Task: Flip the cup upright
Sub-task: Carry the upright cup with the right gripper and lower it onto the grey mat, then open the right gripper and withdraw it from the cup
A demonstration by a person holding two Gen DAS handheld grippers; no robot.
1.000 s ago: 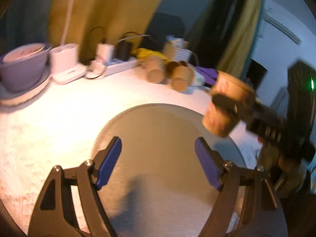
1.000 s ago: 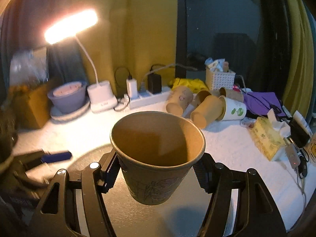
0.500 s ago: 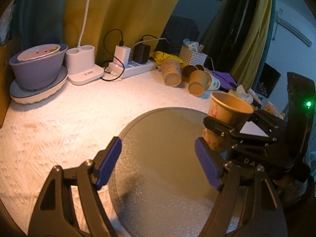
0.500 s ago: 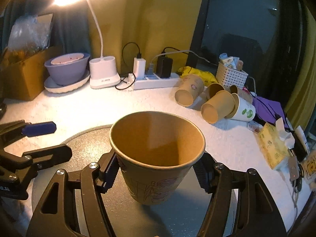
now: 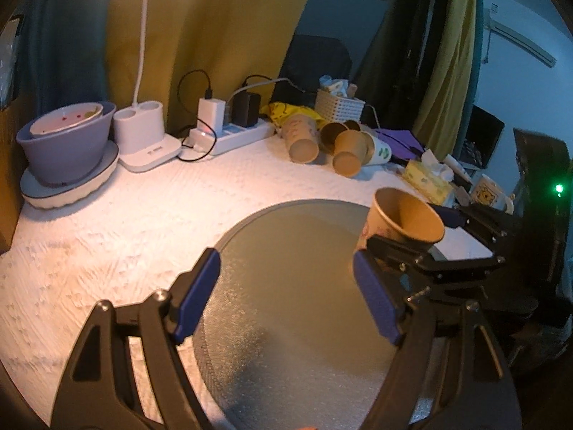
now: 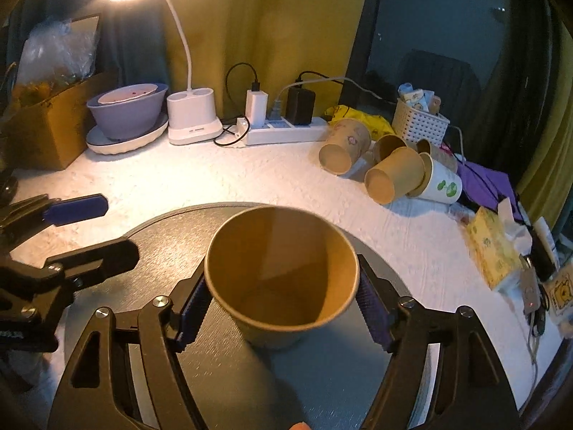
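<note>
A brown paper cup [image 6: 283, 279] stands mouth up between the pads of my right gripper [image 6: 281, 304], which is shut on it. Its base is at or just above the round grey mat [image 6: 172, 236]; I cannot tell if it touches. In the left wrist view the same cup [image 5: 401, 225] shows at the mat's right edge [image 5: 286, 251], held by the right gripper [image 5: 429, 251]. My left gripper [image 5: 286, 297] is open and empty over the mat, left of the cup. It also shows in the right wrist view [image 6: 68, 229] at the left.
Several paper cups [image 6: 379, 165] lie on their sides at the back right. A power strip [image 6: 283, 129], a lamp base [image 6: 191, 116] and a purple bowl on a plate [image 6: 127, 111] line the back. A tissue pack [image 6: 492, 247] lies right. A cardboard box [image 6: 43, 125] stands left.
The right gripper has lowered the upright cup toward the mat and closer to the left gripper. The left gripper has stayed open while its view has steadied and tilted up.
</note>
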